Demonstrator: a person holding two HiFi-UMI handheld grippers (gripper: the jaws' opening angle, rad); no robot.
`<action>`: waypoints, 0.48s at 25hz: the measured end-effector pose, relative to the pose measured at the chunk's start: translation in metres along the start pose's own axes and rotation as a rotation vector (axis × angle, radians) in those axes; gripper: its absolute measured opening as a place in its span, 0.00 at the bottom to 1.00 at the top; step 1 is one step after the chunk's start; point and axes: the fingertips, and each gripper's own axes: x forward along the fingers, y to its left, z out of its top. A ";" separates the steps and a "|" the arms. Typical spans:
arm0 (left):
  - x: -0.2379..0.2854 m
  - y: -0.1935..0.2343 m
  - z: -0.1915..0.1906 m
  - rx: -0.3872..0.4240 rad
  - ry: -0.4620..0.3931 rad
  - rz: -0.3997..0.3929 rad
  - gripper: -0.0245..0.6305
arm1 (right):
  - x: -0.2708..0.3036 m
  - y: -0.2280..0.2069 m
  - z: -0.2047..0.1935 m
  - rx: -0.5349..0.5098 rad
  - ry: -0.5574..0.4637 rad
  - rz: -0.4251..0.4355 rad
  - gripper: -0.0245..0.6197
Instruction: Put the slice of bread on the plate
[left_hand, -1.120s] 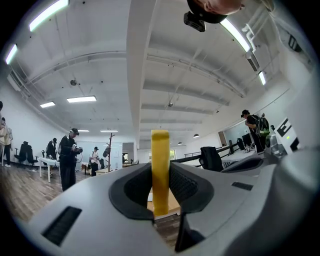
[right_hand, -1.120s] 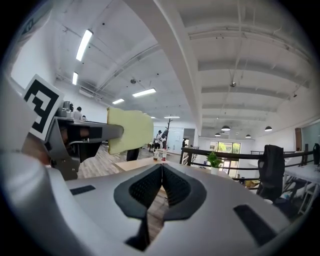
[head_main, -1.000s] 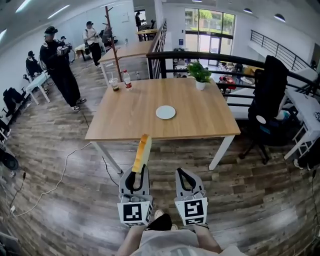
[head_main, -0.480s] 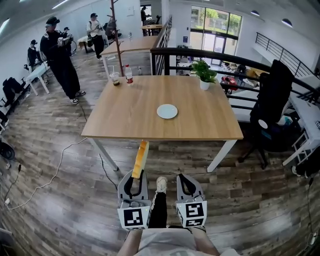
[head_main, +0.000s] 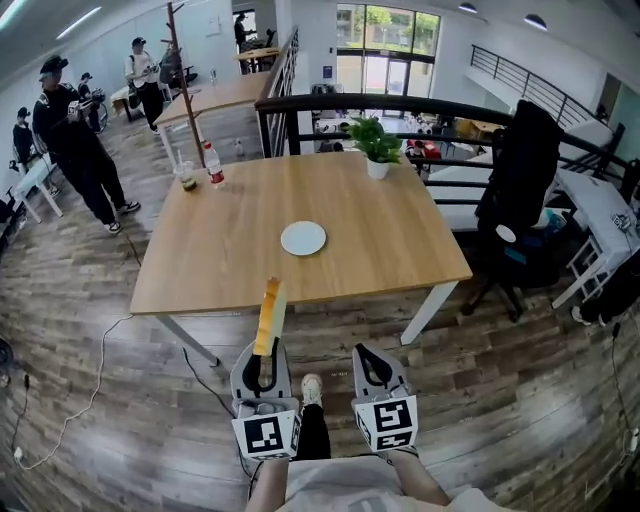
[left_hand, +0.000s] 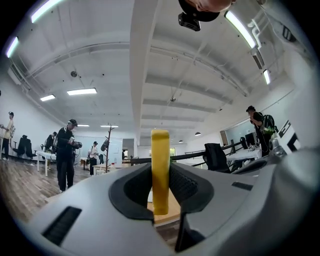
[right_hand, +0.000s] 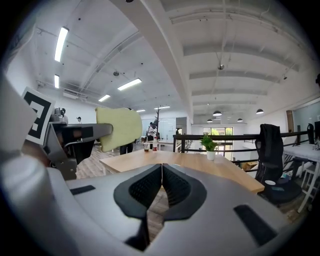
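My left gripper (head_main: 262, 358) is shut on a slice of bread (head_main: 269, 316), which stands on edge and reaches up past the near edge of the wooden table (head_main: 230, 260). In the left gripper view the slice of bread (left_hand: 160, 170) is a thin yellow strip clamped between the jaws. A small white plate (head_main: 303, 238) lies near the middle of the table, well beyond the bread. My right gripper (head_main: 371, 368) hangs beside the left one over the floor, shut and empty. The right gripper view has its jaws (right_hand: 162, 186) closed together, with the bread (right_hand: 119, 128) at the left.
A potted plant (head_main: 375, 146) stands at the table's far edge, a cup (head_main: 187, 177) and a bottle (head_main: 212, 165) at its far left corner. A black office chair (head_main: 515, 190) is to the right. People (head_main: 70, 140) stand at the far left. A cable (head_main: 70, 420) lies on the floor.
Both grippers and I have come closer to the table; the bread now overlaps its near edge. The view has shifted so the table sits further left. Grips are unchanged.
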 end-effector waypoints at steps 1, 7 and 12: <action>0.012 0.004 -0.002 -0.001 -0.003 0.001 0.18 | 0.011 -0.004 0.003 -0.004 0.000 0.002 0.06; 0.079 0.044 -0.014 -0.027 0.010 0.025 0.18 | 0.093 -0.027 0.019 -0.007 0.014 -0.004 0.06; 0.156 0.090 -0.016 -0.021 0.013 0.044 0.18 | 0.177 -0.050 0.060 0.009 -0.035 -0.013 0.06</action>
